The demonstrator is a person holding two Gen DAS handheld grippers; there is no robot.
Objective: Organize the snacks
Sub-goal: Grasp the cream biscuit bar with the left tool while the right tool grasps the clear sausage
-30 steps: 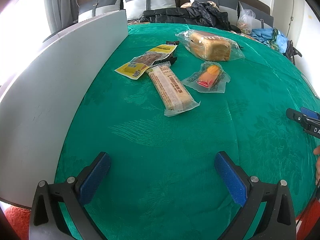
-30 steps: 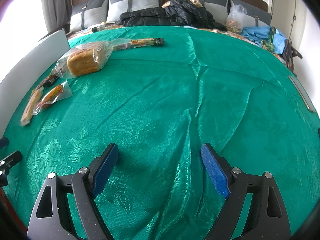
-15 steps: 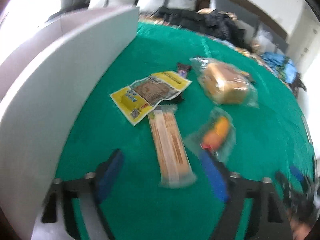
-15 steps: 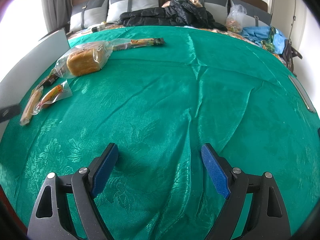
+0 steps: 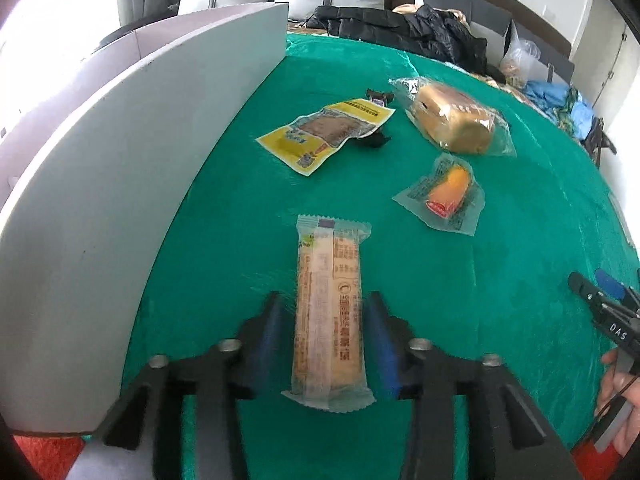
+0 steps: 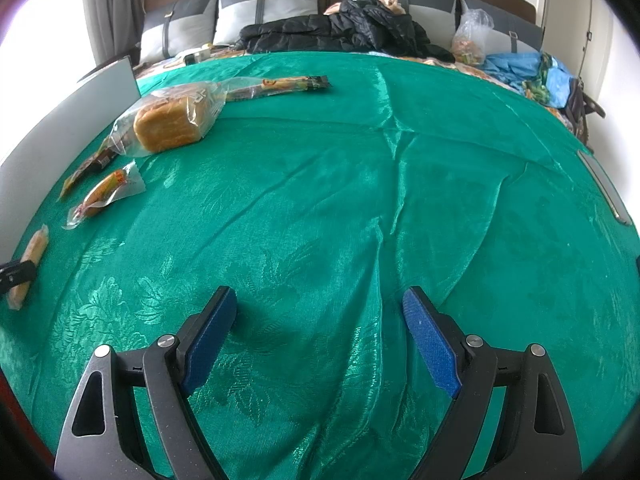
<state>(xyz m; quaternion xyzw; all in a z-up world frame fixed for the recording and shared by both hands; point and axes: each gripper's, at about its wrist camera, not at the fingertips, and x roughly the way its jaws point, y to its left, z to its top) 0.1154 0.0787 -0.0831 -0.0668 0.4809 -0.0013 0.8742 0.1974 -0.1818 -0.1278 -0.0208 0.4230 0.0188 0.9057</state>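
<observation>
1 bread loaf [image 5: 454, 122], 1 long bar pkt [image 5: 329, 316], 1 yellow pkt [image 5: 326, 134], 1 orange snack pkt [image 5: 444, 194], 2 claws.

The left claw [image 5: 325, 340] is closing around a long wrapped biscuit bar [image 5: 329, 316] lying on the green bedspread [image 5: 480, 280]; whether its blue pads [image 5: 269, 332] touch the wrapper cannot be told. Beyond lie a yellow packet [image 5: 324, 134], bagged bread [image 5: 454, 118] and an orange snack [image 5: 446, 194].

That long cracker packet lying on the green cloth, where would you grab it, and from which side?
Across its narrow width near the near end, coming from above. The long cracker packet lies flat, pointing away, so its long edges face the pads. The left gripper already straddles it, jaws closing.
</observation>
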